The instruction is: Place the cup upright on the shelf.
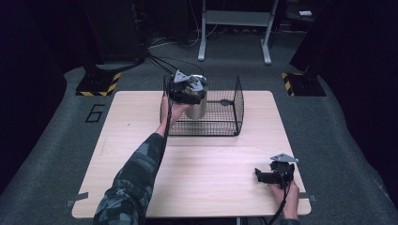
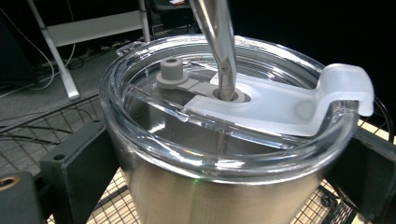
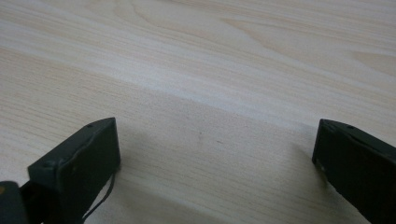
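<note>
Left gripper (image 1: 187,90) sits at the far side of the desk (image 1: 141,140), over the left part of a black wire basket (image 1: 230,105). Its jaws are clamped on a steel tumbler (image 1: 197,107): in the left gripper view one black jaw presses each side of the tumbler body (image 2: 196,196), just under the rim. Tumbler is upright, inside the basket near its left wall; whether its base touches the basket floor or hangs above it, cannot tell.

Tumbler carries a clear plastic lid (image 2: 140,93) with a frosted flip tab (image 2: 299,102) lying across the top and hooking over the right rim. A metal straw (image 2: 217,42) goes down through the lid's opening, tilted slightly, top cut off by the frame. A small grey plug (image 2: 170,72) stands on the lid beside the straw hole.

Left arm in a camo sleeve (image 1: 133,183) reaches diagonally from the bottom edge up to the basket.

Right gripper (image 1: 274,174) is at the near right corner of the desk, held by the right hand (image 1: 287,194), well apart from the basket. Its jaws are spread wide with nothing between them; the right gripper view has bare pale wood grain (image 3: 201,93) between the two black jaw tips, close to the surface.

Beyond the desk: grey carpet floor (image 1: 328,122), a white metal frame (image 1: 234,28), and black cables (image 1: 159,58) running toward the basket area.
</note>
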`<action>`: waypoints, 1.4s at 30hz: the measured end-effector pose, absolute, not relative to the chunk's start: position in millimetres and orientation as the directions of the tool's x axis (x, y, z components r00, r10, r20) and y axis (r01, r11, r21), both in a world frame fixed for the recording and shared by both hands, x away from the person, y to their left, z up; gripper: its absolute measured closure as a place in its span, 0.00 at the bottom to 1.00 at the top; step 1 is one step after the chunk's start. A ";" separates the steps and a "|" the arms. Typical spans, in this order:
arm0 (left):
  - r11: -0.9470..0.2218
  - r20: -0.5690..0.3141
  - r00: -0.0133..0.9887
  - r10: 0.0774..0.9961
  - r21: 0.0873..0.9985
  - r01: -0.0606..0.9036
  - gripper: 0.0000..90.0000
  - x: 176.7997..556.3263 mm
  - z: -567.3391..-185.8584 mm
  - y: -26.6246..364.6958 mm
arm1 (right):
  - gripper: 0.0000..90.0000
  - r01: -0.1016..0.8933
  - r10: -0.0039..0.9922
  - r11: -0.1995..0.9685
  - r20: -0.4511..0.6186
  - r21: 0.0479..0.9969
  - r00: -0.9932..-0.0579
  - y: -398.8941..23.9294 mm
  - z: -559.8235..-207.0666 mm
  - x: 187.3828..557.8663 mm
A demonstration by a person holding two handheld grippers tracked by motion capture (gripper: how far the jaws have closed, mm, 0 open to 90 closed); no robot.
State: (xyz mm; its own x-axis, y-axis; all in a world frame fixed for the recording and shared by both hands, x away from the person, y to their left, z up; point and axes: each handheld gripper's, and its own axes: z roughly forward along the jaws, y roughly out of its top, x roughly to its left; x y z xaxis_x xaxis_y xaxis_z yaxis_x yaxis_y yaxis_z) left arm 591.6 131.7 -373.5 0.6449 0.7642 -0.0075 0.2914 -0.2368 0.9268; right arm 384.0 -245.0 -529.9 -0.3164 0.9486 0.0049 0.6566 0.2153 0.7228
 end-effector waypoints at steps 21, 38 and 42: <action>-0.311 -0.015 0.656 0.755 0.872 0.377 0.04 603.6 -396.6 111.3 | 0.01 0.657 0.948 0.219 0.001 0.721 -0.318 -245.2 -530.0 383.9; -0.322 -0.028 0.665 0.747 0.859 0.398 0.04 608.2 -402.6 107.9 | 0.01 0.658 0.949 0.217 0.003 0.721 -0.316 -245.0 -529.9 383.8; -0.336 -0.018 0.671 0.741 0.855 0.395 0.04 608.2 -404.3 103.3 | 0.01 0.658 0.949 0.216 0.004 0.721 -0.316 -245.0 -529.9 383.8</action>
